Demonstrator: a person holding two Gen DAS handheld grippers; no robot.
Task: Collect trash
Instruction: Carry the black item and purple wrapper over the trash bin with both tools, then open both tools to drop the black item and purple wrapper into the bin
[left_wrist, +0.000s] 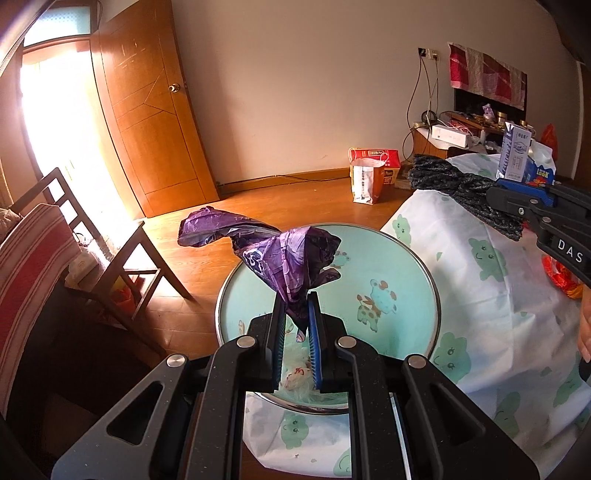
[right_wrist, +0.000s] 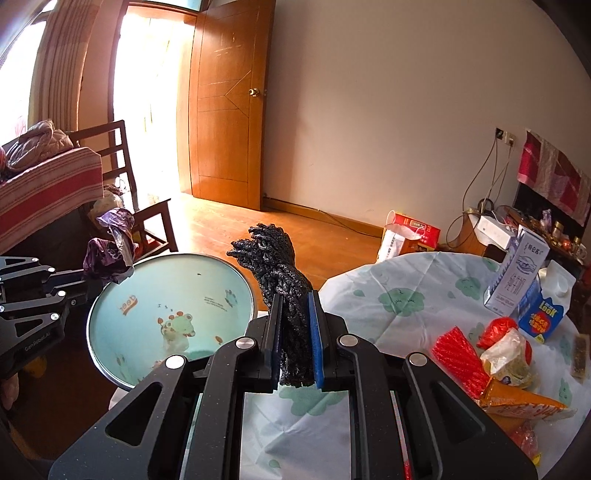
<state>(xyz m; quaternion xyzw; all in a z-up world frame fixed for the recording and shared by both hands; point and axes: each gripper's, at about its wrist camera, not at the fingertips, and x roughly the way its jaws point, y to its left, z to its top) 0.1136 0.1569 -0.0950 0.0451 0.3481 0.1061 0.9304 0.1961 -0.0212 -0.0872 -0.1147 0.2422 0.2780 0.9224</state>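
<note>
Purple plastic, thin and crinkled, is pinched between my left tongs (left_wrist: 297, 314): a purple wrapper (left_wrist: 280, 254) whose loose end flares up and away over the round mint tray (left_wrist: 406, 266). I hold it by one corner, I think, so it hangs free and can drop cleanly. My right tongs (right_wrist: 295, 321) are clamped on a black crinkled bag (right_wrist: 275, 266), bunched and standing upright between the pads, probably the sack for the rubbish, gripped in a wad until I can shake it open.

Beyond the tongs, the right view shows what the left one barely catches: the litter waiting on the counter (right_wrist: 406, 306), a red wrapper (right_wrist: 460, 354), an orange packet (right_wrist: 517, 402), a milk carton (right_wrist: 517, 273) and a blue carton (right_wrist: 543, 314). The left view shows the tray's full face under the wrapper and a paper bag (left_wrist: 364, 181) on the floor.
</note>
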